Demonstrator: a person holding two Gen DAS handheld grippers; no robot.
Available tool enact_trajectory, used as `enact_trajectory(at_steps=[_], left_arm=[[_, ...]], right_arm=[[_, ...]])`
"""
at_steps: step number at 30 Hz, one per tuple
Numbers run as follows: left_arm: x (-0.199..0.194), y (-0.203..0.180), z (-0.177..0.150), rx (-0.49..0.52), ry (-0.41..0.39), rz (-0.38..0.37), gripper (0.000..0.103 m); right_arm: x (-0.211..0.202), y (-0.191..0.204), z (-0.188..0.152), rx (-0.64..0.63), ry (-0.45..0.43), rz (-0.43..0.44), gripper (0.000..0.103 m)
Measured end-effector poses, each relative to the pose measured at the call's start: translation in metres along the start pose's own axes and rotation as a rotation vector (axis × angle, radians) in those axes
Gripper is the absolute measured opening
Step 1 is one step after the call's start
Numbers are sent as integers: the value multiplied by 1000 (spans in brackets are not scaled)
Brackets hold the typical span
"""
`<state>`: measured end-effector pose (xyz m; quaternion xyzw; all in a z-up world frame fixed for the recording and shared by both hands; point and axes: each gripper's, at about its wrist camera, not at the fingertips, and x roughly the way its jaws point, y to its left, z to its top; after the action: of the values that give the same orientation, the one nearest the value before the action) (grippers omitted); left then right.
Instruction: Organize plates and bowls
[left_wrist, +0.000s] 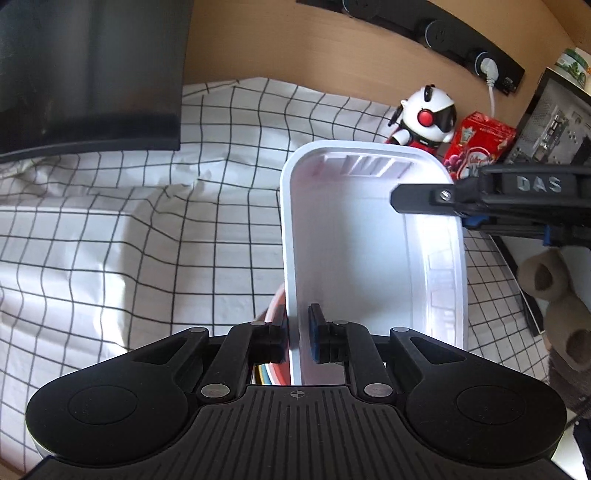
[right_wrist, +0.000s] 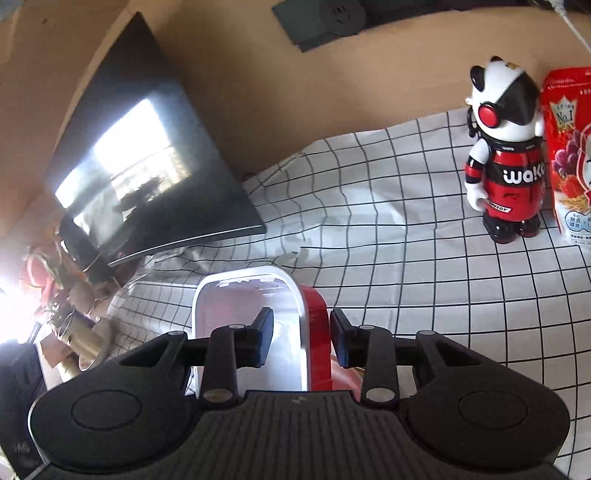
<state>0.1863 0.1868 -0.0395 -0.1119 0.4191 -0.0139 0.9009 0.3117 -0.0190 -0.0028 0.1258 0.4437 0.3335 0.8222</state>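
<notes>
The white tub's (left_wrist: 369, 236) near wall is pinched by the left tongs (left_wrist: 299, 338). Its right wall sits between the half-open right tongs (right_wrist: 301, 341), untouched. The red bowl (right_wrist: 317, 332) beside the tub is seen clearly only from the right wrist.

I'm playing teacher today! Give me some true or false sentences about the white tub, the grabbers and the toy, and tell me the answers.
1. The left gripper pinches the white tub's wall. True.
2. The tub is full of plates. False: nothing shows inside it.
3. The right gripper has its fingers on either side of the tub's rim, not squeezing. True.
4. The panda toy lies on its side. False: it stands upright.
</notes>
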Motion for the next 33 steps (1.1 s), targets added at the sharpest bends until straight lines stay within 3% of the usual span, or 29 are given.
enact_trajectory(at_steps=[7,10,15,20,23,27,33], left_arm=[[0,1,0,-13,10,-54,14],[0,-2,10,-5,13,-87,14],[-1,-8,33,38,-36,-80,14],[0,-2,43,29,-61,-55,14],[5,2,35,27,-22,-53,14],[22,11,21,-3,43,-24,16],[15,13,8,0,37,-9,19]], right_arm=[[-2,-3,-22,-53,23,-48,32],[-4,-4,-13,-42,5,-71,32],[-11,5,10,-79,-73,-71,32],[-5,9,13,-107,-72,-74,32],[3,6,3,-115,-20,-73,33],[19,-2,-9,-127,30,-147,33],[27,-11,-26,-122,92,-184,34]])
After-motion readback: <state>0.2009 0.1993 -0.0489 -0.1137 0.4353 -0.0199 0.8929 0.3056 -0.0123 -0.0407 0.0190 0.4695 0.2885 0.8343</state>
